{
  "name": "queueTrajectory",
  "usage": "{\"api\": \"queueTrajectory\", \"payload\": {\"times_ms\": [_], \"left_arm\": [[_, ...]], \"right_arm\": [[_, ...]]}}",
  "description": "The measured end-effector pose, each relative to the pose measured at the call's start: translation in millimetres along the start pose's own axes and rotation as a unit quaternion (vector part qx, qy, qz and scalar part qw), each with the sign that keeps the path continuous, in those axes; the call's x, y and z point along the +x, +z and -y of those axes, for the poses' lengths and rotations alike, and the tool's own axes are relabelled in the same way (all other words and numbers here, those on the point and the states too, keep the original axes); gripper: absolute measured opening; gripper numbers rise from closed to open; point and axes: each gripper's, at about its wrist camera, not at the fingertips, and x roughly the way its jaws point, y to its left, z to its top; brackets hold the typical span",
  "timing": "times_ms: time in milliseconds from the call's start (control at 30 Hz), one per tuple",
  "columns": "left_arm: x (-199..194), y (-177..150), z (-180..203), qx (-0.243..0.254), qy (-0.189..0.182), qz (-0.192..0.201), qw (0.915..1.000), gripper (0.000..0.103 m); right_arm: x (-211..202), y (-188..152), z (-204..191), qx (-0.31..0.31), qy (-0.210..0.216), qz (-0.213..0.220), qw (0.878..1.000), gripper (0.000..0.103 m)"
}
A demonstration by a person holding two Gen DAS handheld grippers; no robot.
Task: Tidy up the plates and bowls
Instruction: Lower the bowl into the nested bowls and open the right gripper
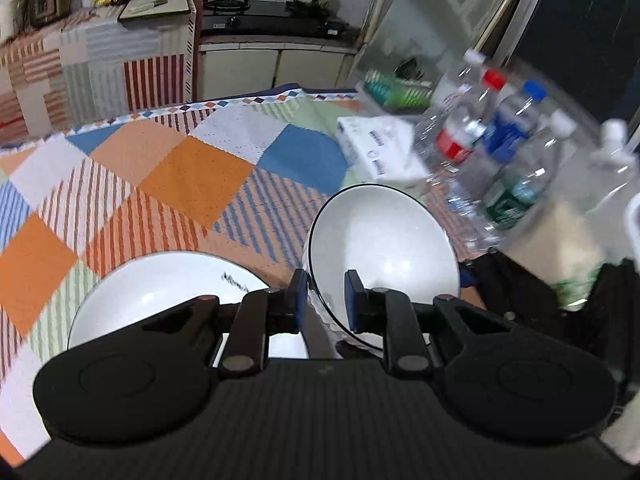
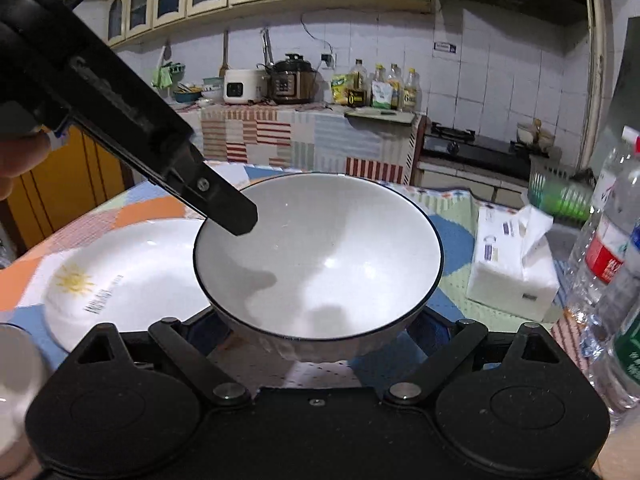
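In the left wrist view, a patchwork cloth (image 1: 192,176) of orange, blue and striped squares covers the tabletop, with a stove (image 1: 256,16) in the upper middle of the frame. Plastic bottles (image 1: 500,144) and a tissue box (image 1: 380,152) crowd the right side. The left claw (image 1: 327,300) pinches the rim of a white bowl (image 1: 384,240), which is tilted, its opening facing the camera. A white plate (image 1: 160,292) lies flat at lower left.

In the right wrist view, tiled walls and cupboards fill the background. The bowl (image 2: 320,256) sits centre frame, mouth tipped toward the camera, between the wide-spread fingers of the right claw (image 2: 318,328). The left claw (image 2: 232,210) reaches its rim from upper left.
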Motion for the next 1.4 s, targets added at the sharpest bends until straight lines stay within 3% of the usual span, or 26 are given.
{"api": "queueTrajectory", "payload": {"times_ms": [300, 633, 967, 1400], "left_arm": [[-74, -23, -3, -0.009, 0.001, -0.005, 0.9999, 0.018], [-125, -67, -17, -0.038, -0.004, -0.049, 0.9981, 0.018], [-141, -111, -32, -0.057, 0.013, -0.095, 0.9937, 0.018], [-120, -138, -50, -0.09, 0.019, -0.173, 0.9806, 0.018]], "right_arm": [[-37, 16, -25, -0.037, 0.041, 0.022, 0.998, 0.097], [-62, 13, -64, -0.083, 0.087, 0.002, 0.993, 0.097], [-69, 1, -96, -0.094, 0.136, -0.038, 0.986, 0.097], [-62, -18, -122, -0.124, 0.171, -0.096, 0.973, 0.097]]}}
